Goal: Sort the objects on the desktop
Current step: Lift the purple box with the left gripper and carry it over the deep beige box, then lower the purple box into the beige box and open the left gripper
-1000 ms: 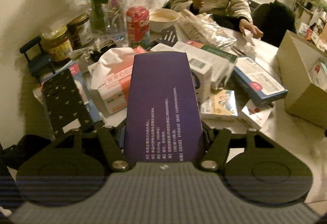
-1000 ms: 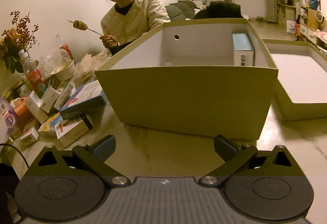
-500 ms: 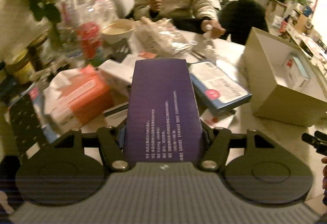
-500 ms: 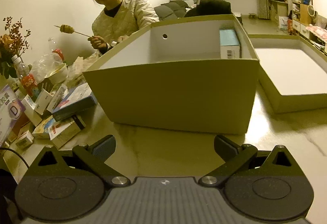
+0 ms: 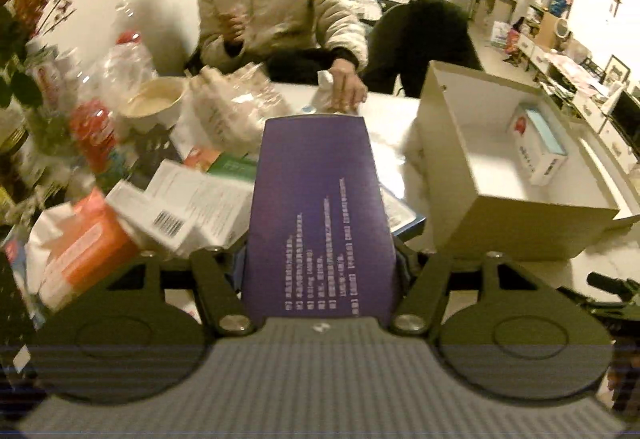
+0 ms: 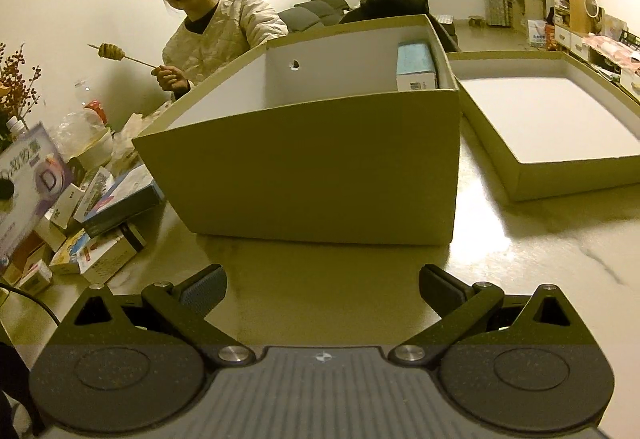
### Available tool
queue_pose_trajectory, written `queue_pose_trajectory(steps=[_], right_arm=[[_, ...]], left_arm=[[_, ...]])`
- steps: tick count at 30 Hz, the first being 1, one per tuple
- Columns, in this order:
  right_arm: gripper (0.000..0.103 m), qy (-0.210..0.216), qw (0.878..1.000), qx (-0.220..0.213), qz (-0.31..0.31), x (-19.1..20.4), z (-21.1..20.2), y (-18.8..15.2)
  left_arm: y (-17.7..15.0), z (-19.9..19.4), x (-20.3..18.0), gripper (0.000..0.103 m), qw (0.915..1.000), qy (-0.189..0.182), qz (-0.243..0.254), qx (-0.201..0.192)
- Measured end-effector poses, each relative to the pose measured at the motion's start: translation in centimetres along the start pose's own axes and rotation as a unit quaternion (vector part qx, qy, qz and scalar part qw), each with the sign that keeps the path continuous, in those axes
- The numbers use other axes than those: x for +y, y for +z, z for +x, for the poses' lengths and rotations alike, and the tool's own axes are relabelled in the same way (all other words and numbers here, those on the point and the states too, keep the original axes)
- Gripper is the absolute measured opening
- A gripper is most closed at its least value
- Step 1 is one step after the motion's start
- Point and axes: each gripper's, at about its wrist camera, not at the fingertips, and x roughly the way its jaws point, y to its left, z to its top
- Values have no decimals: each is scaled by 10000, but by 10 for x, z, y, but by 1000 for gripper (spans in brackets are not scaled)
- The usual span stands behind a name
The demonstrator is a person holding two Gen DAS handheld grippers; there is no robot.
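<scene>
My left gripper (image 5: pixel 320 263) is shut on a tall purple box (image 5: pixel 318 207) with white print, held above the table. The same purple box shows at the far left of the right wrist view (image 6: pixel 28 183). An open cardboard box (image 5: pixel 516 227) stands to its right, with a white and blue carton (image 5: pixel 538 147) inside. My right gripper (image 6: pixel 322 289) is open and empty, low over the table in front of that cardboard box (image 6: pixel 320 167); the carton (image 6: pixel 416 71) stands in its far right corner.
Several small packets and boxes (image 5: pixel 188 207) lie in a pile at the left, beside a tissue pack (image 5: pixel 84 243), bottles (image 5: pixel 92 131) and a bowl (image 5: pixel 154 107). A seated person (image 5: pixel 280 15) is across the table. The box lid (image 6: pixel 548 119) lies to the right.
My left gripper has swung right with the purple box, bringing the cardboard box more into view. My right gripper has drawn back slightly and turned left.
</scene>
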Motion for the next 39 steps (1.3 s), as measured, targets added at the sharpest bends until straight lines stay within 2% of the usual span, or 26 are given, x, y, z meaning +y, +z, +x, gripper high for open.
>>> queue_pose_trajectory(steps=[10, 25, 35, 39], right_arm=[[103, -110, 9999, 20, -4, -2, 2, 2], [103, -239, 9997, 19, 71, -13, 2, 5], [103, -365, 9991, 42, 206, -29, -1, 5], [103, -396, 9989, 39, 236, -33, -2, 6]], left_arm=[[29, 14, -37, 63, 9990, -373, 224, -130], [77, 48, -117, 63, 9937, -834, 737, -142], [92, 89, -161, 63, 9917, -859, 945, 138], [95, 108, -174, 63, 9919, -745, 999, 261]])
